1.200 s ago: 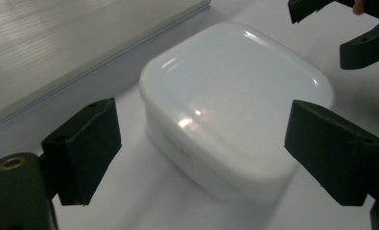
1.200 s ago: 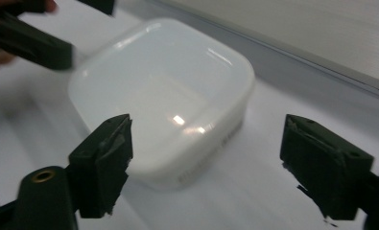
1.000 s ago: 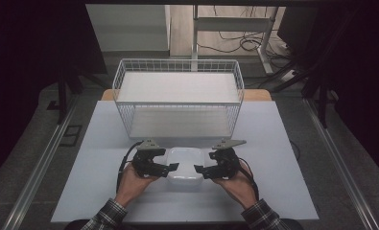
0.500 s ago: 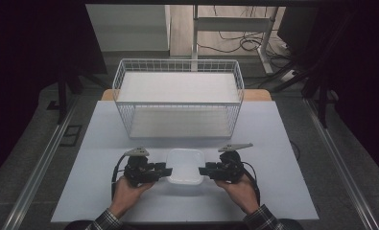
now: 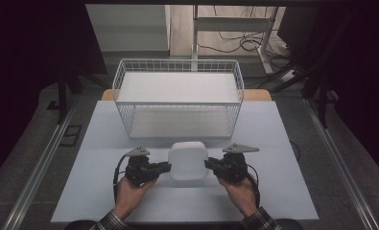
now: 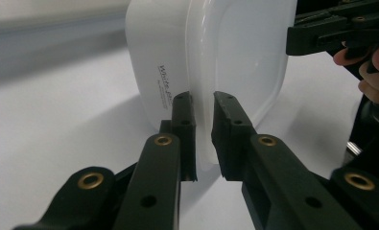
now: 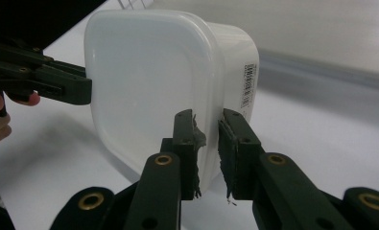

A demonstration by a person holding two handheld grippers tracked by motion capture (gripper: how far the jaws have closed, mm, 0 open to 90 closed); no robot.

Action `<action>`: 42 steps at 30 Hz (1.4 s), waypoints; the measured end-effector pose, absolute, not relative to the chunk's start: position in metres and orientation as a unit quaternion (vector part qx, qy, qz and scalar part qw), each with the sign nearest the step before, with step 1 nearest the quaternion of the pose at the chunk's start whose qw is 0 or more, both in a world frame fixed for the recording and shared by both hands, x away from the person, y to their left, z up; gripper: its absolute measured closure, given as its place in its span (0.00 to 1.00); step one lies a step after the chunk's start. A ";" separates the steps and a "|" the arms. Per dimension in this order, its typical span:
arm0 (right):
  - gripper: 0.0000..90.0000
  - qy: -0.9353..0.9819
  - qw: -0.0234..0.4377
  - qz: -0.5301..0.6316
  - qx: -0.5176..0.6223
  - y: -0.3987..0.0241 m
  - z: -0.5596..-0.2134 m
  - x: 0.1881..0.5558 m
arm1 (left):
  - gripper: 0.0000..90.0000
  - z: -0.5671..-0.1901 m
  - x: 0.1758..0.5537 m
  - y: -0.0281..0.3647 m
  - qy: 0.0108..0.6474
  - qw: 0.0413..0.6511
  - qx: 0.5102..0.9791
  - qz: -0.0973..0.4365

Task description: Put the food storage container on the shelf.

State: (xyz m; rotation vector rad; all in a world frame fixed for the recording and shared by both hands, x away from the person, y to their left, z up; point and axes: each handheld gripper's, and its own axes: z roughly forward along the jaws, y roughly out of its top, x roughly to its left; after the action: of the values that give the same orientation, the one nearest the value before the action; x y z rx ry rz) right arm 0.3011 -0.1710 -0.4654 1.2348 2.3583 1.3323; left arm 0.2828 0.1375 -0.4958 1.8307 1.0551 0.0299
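A white plastic container [image 5: 188, 160] with rounded corners is held between both grippers over the front of the table. My left gripper [image 5: 168, 166] pinches the rim on its left side, and my right gripper [image 5: 207, 164] pinches the rim on its right side. In the left gripper view the jaws [image 6: 201, 103] are shut on the thin rim of the container [image 6: 216, 62], with the other gripper [image 6: 340, 33] beyond it. In the right gripper view the jaws [image 7: 208, 120] clamp the rim of the container [image 7: 148, 76], which carries a barcode label. The opposite gripper [image 7: 43, 81] grips the far side.
A white wire basket [image 5: 177, 102] stands behind the container at the table's middle back. The pale table top [image 5: 283, 139] extends left and right of the hands. Dark floor, metal rails and cables surround the table.
The container has come up from the table surface and moved slightly toward the basket, looking larger and squarer. Both hands have shifted with it, still holding its sides.
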 end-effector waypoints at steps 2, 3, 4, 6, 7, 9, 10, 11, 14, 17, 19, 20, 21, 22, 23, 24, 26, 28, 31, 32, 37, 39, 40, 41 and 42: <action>0.85 0.787 0.083 0.452 0.412 -0.171 -0.463 0.304 | 0.89 -0.492 0.287 0.139 0.435 0.493 0.753 0.017; 0.86 0.785 0.083 0.455 0.411 -0.170 -0.462 0.307 | 0.89 -0.489 0.291 0.139 0.437 0.493 0.753 0.021; 0.86 0.784 0.085 0.459 0.409 -0.170 -0.461 0.310 | 0.89 -0.488 0.293 0.139 0.438 0.491 0.753 0.023; 0.86 0.782 0.084 0.462 0.409 -0.168 -0.460 0.316 | 0.89 -0.485 0.298 0.141 0.441 0.491 0.751 0.026; 0.85 0.781 0.084 0.464 0.409 -0.167 -0.460 0.319 | 0.89 -0.484 0.301 0.142 0.441 0.491 0.750 0.029; 0.85 0.779 0.082 0.467 0.409 -0.165 -0.459 0.326 | 0.89 -0.481 0.308 0.144 0.442 0.492 0.749 0.031; 0.85 0.779 0.082 0.467 0.410 -0.164 -0.458 0.330 | 0.89 -0.479 0.311 0.145 0.443 0.491 0.749 0.032; 0.85 0.779 0.082 0.466 0.412 -0.162 -0.457 0.334 | 0.89 -0.478 0.315 0.146 0.444 0.490 0.749 0.034; 0.85 0.777 0.087 0.468 0.412 -0.157 -0.455 0.344 | 0.89 -0.475 0.326 0.151 0.446 0.493 0.746 0.034; 0.85 0.777 0.092 0.468 0.412 -0.152 -0.452 0.353 | 0.89 -0.473 0.337 0.155 0.450 0.493 0.744 0.035; 0.85 0.776 0.097 0.469 0.410 -0.149 -0.452 0.361 | 0.88 -0.473 0.343 0.156 0.453 0.492 0.743 0.039; 0.85 0.776 0.098 0.469 0.410 -0.148 -0.453 0.364 | 0.88 -0.474 0.346 0.157 0.457 0.491 0.741 0.041; 0.85 0.777 0.099 0.468 0.410 -0.146 -0.453 0.367 | 0.88 -0.474 0.348 0.157 0.459 0.488 0.741 0.042; 0.85 0.776 0.100 0.468 0.410 -0.144 -0.454 0.370 | 0.88 -0.475 0.352 0.158 0.461 0.487 0.740 0.045; 0.85 0.776 0.101 0.469 0.410 -0.142 -0.456 0.374 | 0.88 -0.476 0.354 0.159 0.463 0.487 0.739 0.046; 0.85 0.775 0.101 0.470 0.410 -0.141 -0.456 0.376 | 0.88 -0.477 0.357 0.160 0.465 0.486 0.738 0.047; 0.85 0.774 0.102 0.471 0.411 -0.138 -0.458 0.382 | 0.88 -0.478 0.362 0.161 0.471 0.485 0.735 0.049; 0.85 0.774 0.104 0.470 0.412 -0.135 -0.460 0.387 | 0.87 -0.480 0.367 0.162 0.475 0.482 0.735 0.051; 0.85 0.774 0.104 0.466 0.417 -0.131 -0.463 0.394 | 0.87 -0.484 0.374 0.163 0.480 0.475 0.736 0.052; 0.85 0.774 0.105 0.464 0.418 -0.130 -0.465 0.396 | 0.87 -0.485 0.376 0.163 0.482 0.475 0.734 0.053; 0.85 0.774 0.103 0.460 0.423 -0.128 -0.471 0.403 | 0.86 -0.490 0.381 0.162 0.492 0.470 0.731 0.050; 0.84 0.774 0.101 0.458 0.426 -0.128 -0.473 0.404 | 0.86 -0.492 0.382 0.162 0.492 0.470 0.731 0.050; 0.84 0.774 0.102 0.457 0.427 -0.128 -0.474 0.405 | 0.86 -0.492 0.383 0.161 0.492 0.472 0.730 0.049; 0.84 0.772 0.099 0.458 0.428 -0.129 -0.475 0.406 | 0.86 -0.492 0.383 0.161 0.492 0.473 0.729 0.051; 0.84 0.771 0.099 0.462 0.427 -0.129 -0.476 0.407 | 0.86 -0.492 0.384 0.162 0.493 0.474 0.728 0.049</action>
State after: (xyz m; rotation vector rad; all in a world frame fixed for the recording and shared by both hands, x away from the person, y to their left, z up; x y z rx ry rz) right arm 0.4073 -0.1291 -0.4757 1.2636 2.2805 1.3661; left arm 0.3841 0.1616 -0.4916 1.7800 1.2058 0.1189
